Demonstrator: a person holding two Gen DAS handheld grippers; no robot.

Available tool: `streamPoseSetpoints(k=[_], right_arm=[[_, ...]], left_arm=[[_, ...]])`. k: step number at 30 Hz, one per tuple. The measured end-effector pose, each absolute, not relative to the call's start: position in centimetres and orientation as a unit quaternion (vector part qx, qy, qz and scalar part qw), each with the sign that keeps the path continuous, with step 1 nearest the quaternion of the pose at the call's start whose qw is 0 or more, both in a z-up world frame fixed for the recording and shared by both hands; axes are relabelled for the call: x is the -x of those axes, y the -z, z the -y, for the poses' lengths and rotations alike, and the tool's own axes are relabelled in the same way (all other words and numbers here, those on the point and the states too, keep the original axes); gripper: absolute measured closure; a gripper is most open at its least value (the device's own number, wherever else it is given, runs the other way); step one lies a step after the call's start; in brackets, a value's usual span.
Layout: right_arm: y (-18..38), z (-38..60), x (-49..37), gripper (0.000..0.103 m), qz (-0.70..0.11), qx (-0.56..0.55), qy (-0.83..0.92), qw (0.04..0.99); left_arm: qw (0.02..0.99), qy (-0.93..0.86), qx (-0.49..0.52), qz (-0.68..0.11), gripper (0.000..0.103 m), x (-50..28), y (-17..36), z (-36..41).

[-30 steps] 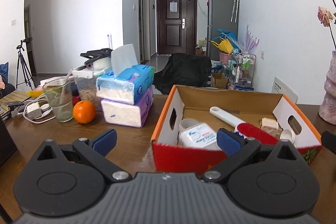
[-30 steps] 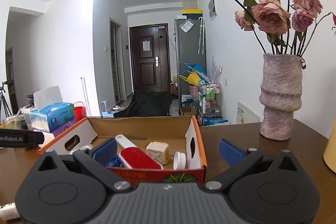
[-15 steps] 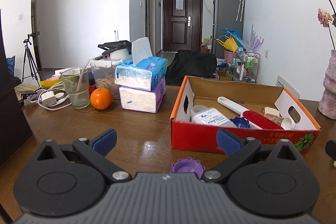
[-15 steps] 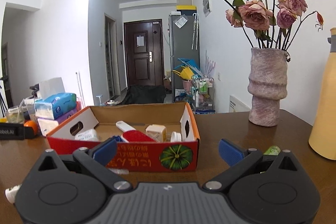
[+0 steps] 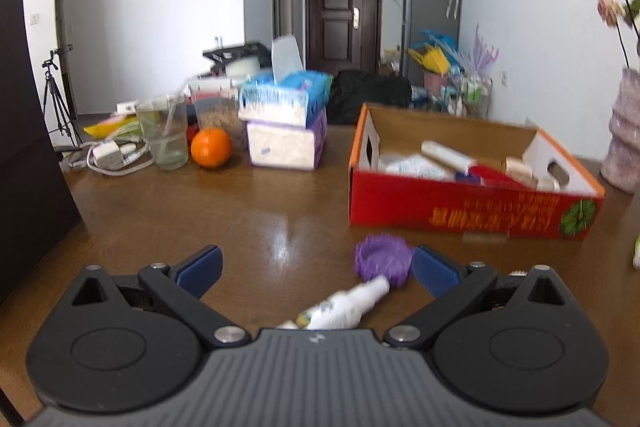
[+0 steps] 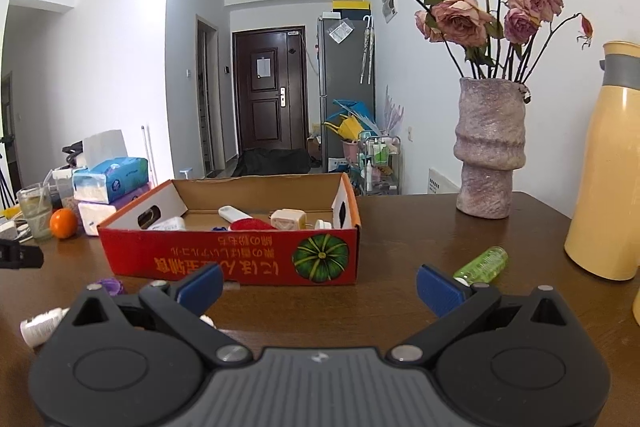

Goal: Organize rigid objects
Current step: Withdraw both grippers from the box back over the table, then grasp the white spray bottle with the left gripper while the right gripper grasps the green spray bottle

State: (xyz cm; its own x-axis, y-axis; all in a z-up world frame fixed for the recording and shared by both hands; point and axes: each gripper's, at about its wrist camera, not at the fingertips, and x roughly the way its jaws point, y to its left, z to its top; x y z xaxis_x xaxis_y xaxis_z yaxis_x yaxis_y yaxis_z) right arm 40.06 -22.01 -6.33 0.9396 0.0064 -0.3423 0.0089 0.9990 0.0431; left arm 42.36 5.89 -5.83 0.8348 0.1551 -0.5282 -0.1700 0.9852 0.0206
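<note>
A red cardboard box (image 5: 472,215) (image 6: 240,263) stands on the brown table and holds a white brush with a red pad (image 6: 244,221), a white bottle and small caps. In front of it lie a purple ridged cap (image 5: 383,259) (image 6: 109,285) and a small white bottle (image 5: 344,307) (image 6: 40,323). My left gripper (image 5: 316,269) is open, low over the table, with the white bottle between its fingers and the purple cap by the right fingertip. My right gripper (image 6: 318,285) is open and empty. A green bottle (image 6: 482,263) lies just beyond its right fingertip.
Two stacked tissue packs (image 5: 286,125), an orange (image 5: 211,147), a glass (image 5: 163,133) and chargers sit at the back left. A stone vase of dried roses (image 6: 490,151) and a yellow flask (image 6: 606,187) stand at the right. A dark panel (image 5: 28,147) borders the left side.
Both grippers have pulled back from the box and dropped lower. The purple cap and white bottle came into the left wrist view, the green bottle into the right wrist view. Both stayed open.
</note>
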Motion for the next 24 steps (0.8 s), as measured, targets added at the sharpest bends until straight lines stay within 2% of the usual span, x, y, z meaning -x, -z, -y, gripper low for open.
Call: streamPoseSetpoints(k=[6, 16, 17, 22, 24], right_arm=[[6.7, 22.7, -39.2, 0.0, -0.181, -0.022, 0.008, 0.983], [7.4, 25.0, -39.0, 0.0, -0.194, -0.036, 0.034, 0.98], [7.4, 25.2, -39.0, 0.0, -0.195, -0.037, 0.037, 0.979], [7.7, 26.4, -39.1, 0.0, -0.198, -0.044, 0.054, 0.978], [7.8, 26.8, -39.3, 0.0, -0.2, -0.046, 0.061, 0.977]], left_arm=[[0.944, -0.077, -0.012, -0.32, 0.0, -42.9, 8.4, -6.1], [0.934, -0.056, -0.041, -0.352, 0.002, -45.6, 11.2, -6.5], [0.932, -0.053, -0.04, -0.357, 0.005, -45.9, 11.5, -6.7], [0.929, -0.018, -0.01, -0.369, 0.032, -46.4, 11.9, -7.6], [0.931, -0.006, -0.011, -0.364, 0.056, -46.1, 11.7, -7.4]])
